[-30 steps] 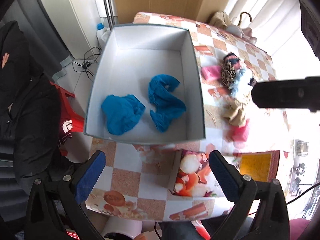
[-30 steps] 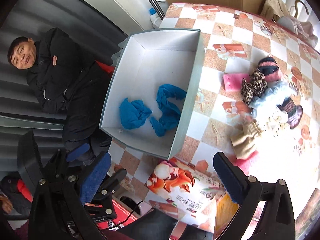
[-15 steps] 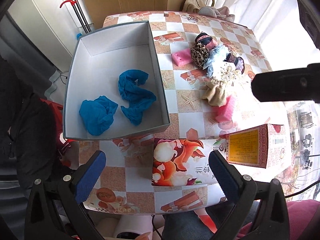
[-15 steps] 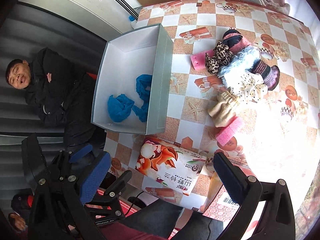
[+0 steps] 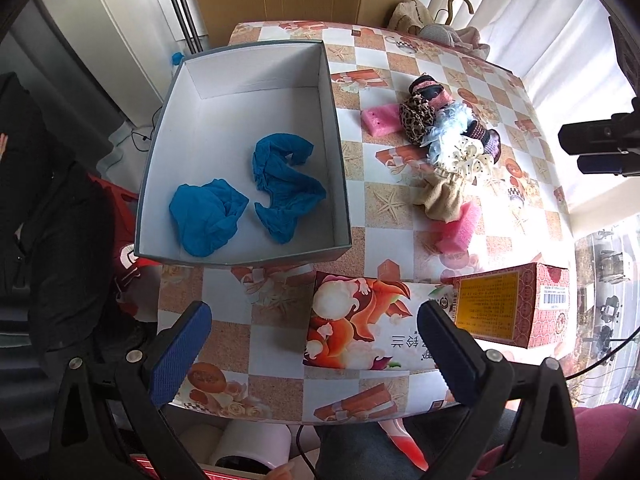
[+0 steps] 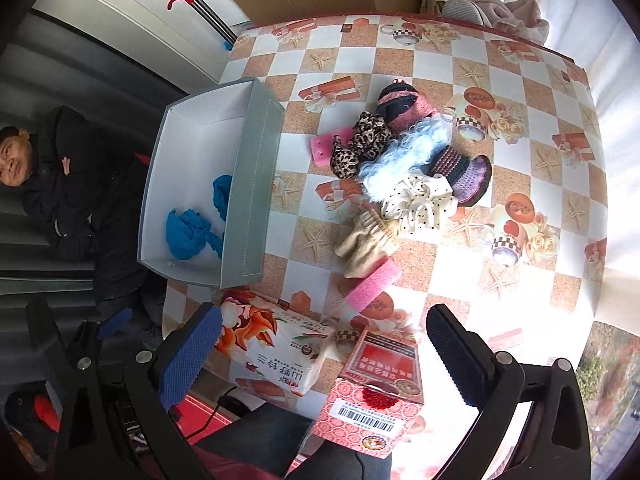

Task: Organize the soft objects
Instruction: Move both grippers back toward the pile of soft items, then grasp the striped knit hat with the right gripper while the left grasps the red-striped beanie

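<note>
A grey box (image 5: 338,152) (image 6: 256,184) with white inside stands on the table's left and holds two blue cloths (image 5: 208,216) (image 5: 284,188) (image 6: 186,232). A heap of soft things (image 5: 448,140) (image 6: 404,164) lies to its right: leopard, pale blue, dotted cream, beige and striped pieces, plus two pink sponges (image 5: 380,118) (image 5: 460,230) (image 6: 374,286). My left gripper (image 5: 316,344) is open and empty above the near table edge. My right gripper (image 6: 324,348) is open and empty, high above the near edge; it shows at the right of the left wrist view (image 5: 600,148).
A tissue pack (image 5: 364,320) (image 6: 276,352) and a red carton (image 5: 512,304) (image 6: 380,396) lie at the near edge. A person in black (image 6: 52,184) sits left of the table. Bags (image 6: 488,4) lie at the far edge.
Both views have swung right, away from the box, bringing the soft heap and the red carton further into sight. Both grippers stay open and empty.
</note>
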A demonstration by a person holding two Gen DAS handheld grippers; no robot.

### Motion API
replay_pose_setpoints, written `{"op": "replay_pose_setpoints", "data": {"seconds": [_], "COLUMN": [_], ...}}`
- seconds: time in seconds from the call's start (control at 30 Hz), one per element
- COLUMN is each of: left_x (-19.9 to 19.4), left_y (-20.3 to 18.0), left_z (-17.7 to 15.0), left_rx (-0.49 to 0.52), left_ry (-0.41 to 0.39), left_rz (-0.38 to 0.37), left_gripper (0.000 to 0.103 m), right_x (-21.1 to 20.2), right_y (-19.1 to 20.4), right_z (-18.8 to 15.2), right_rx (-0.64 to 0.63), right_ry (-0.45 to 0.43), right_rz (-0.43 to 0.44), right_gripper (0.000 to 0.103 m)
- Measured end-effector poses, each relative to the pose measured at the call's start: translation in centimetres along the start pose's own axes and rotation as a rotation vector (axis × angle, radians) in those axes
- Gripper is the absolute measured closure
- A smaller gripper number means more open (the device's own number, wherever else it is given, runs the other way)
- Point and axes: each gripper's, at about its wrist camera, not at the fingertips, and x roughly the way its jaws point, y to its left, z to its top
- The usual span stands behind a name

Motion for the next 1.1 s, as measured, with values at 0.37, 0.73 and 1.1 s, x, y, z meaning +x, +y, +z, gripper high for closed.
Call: {"op": "replay_pose_setpoints", "data": {"seconds": [0.37, 0.73, 1.1], "left_x": [0.6, 2.2, 6.5], "left_y": [-0.5, -4.7, -9.9], "left_z": [0.6, 5.1, 13.5], "left_rx": [-0.016, 0.080, 0.125], "left_ry": [0.006, 0.017, 0.028], "left_rz": [0.018, 0.038, 0.037], "left_gripper": [0.000, 0.000, 0.000], "right_x": [3.0, 11.0, 15.6], "right_y": [-6.9, -10.9, -16.2], "right_z": [3.5, 7.1, 11.3], "right_rx": [0.067, 0.020, 0.192], "right_ry": [0.061, 0.146, 0.059], "right_rz": [-0.067, -0.180, -0.182], "right_gripper": [0.000, 0.000, 0.000]}}
